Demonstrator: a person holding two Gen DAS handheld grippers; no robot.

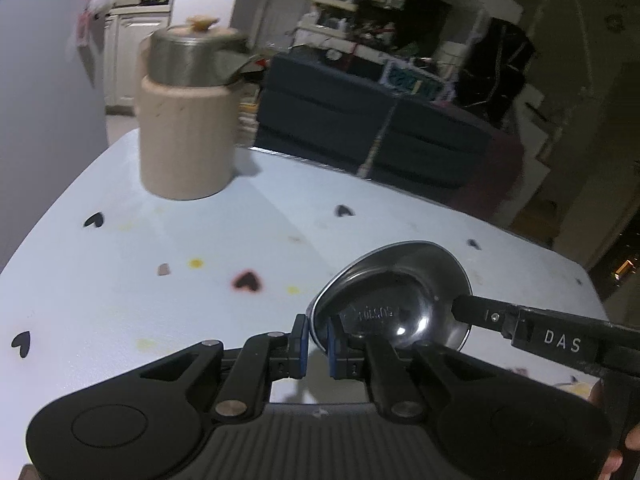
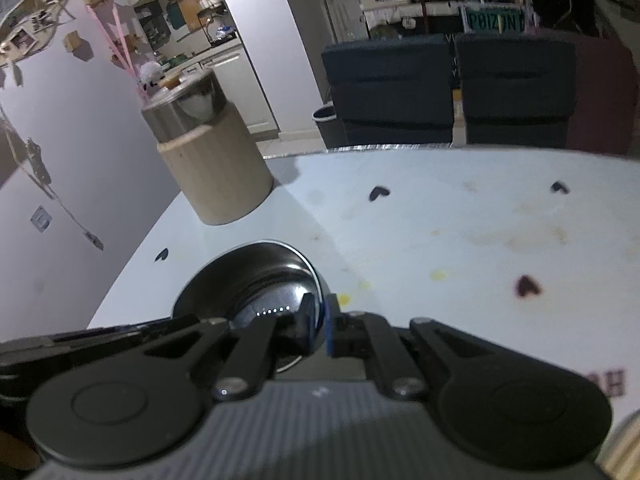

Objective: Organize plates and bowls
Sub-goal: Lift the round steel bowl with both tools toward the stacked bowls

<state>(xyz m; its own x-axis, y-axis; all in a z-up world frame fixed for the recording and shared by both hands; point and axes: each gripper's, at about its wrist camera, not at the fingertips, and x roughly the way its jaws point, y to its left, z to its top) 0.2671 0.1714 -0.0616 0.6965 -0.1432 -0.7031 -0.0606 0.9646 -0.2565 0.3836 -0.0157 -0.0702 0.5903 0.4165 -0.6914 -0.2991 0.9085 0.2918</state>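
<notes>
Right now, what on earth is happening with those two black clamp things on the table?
A person is holding a two-finger gripper in each hand. The left gripper and the right gripper are both clamped on the rim of one steel bowl, tilting it above the pale table. Farther back stands a wooden canister with a metal container on top.

Silver bowl (image 1: 390,300), heart-dotted white table (image 1: 160,312)
</notes>
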